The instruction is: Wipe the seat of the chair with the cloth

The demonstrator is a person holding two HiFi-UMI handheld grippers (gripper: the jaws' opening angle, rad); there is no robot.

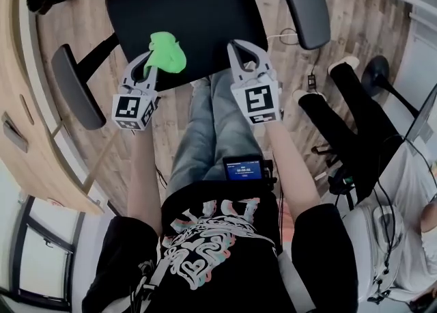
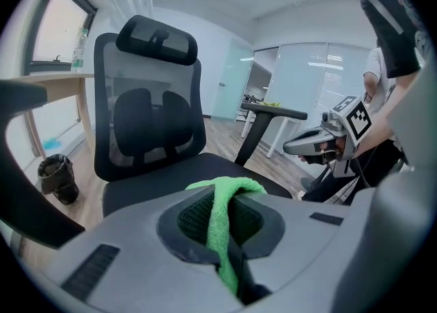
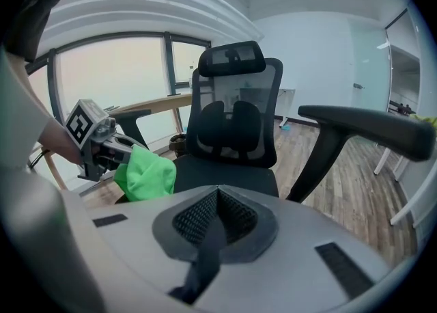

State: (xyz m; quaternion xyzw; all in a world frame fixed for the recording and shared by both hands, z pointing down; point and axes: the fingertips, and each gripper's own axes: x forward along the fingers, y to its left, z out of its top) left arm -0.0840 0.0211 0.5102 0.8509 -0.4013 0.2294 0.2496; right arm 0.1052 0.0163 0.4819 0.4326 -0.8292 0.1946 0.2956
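A black office chair faces me, its seat (image 1: 184, 11) (image 2: 171, 175) (image 3: 225, 171) just beyond both grippers. My left gripper (image 1: 151, 59) (image 2: 229, 236) is shut on a bright green cloth (image 1: 166, 52) (image 2: 222, 216) (image 3: 145, 172), which bunches out over the seat's front edge. My right gripper (image 1: 244, 50) (image 3: 217, 226) hovers at the seat's front right edge, jaws shut with nothing between them. It shows in the left gripper view as a grey tool (image 2: 328, 142) at the right.
The chair's armrests (image 1: 74, 86) (image 1: 300, 1) flank the seat. A wooden desk (image 1: 27, 120) runs along the left. Another person's legs (image 1: 341, 113) are to the right on the wooden floor. A black bin (image 2: 56, 176) stands by the desk.
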